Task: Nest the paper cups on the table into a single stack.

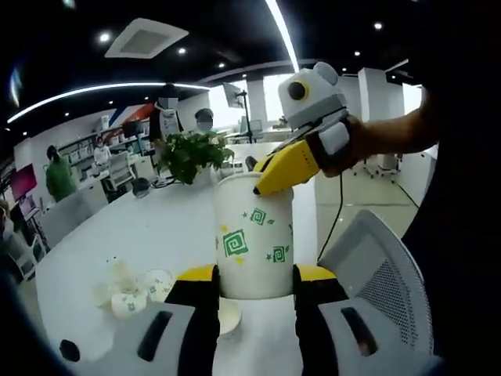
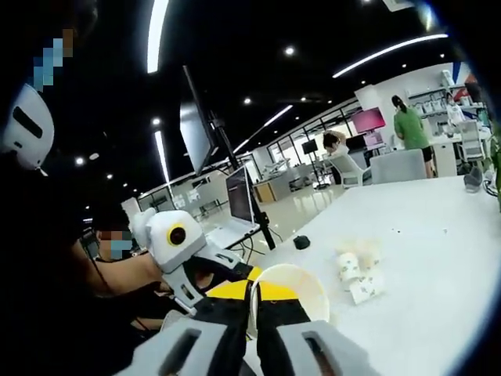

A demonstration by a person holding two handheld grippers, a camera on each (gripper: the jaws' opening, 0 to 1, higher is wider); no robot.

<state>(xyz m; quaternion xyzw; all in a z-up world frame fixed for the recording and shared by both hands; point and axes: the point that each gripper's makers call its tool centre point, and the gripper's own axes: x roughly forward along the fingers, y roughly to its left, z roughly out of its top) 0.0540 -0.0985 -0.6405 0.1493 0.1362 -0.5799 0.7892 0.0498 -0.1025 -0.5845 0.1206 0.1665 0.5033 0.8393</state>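
White paper cup with green swirls (image 1: 254, 247) sits clenched upright between the left tongs (image 1: 256, 286), steadied while the right tongs (image 2: 255, 301) pinch its rim at twelve o'clock; more cups (image 1: 129, 291) lie on the white bench (image 1: 156, 227) at eight o'clock.

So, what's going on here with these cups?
A person holds a gripper in each hand. The left gripper clamps a white paper cup with green patterns by its lower sides, lifted above the white table. The right gripper pinches that cup's rim. More cups lie tipped in a loose cluster on the table, not yet stacked.
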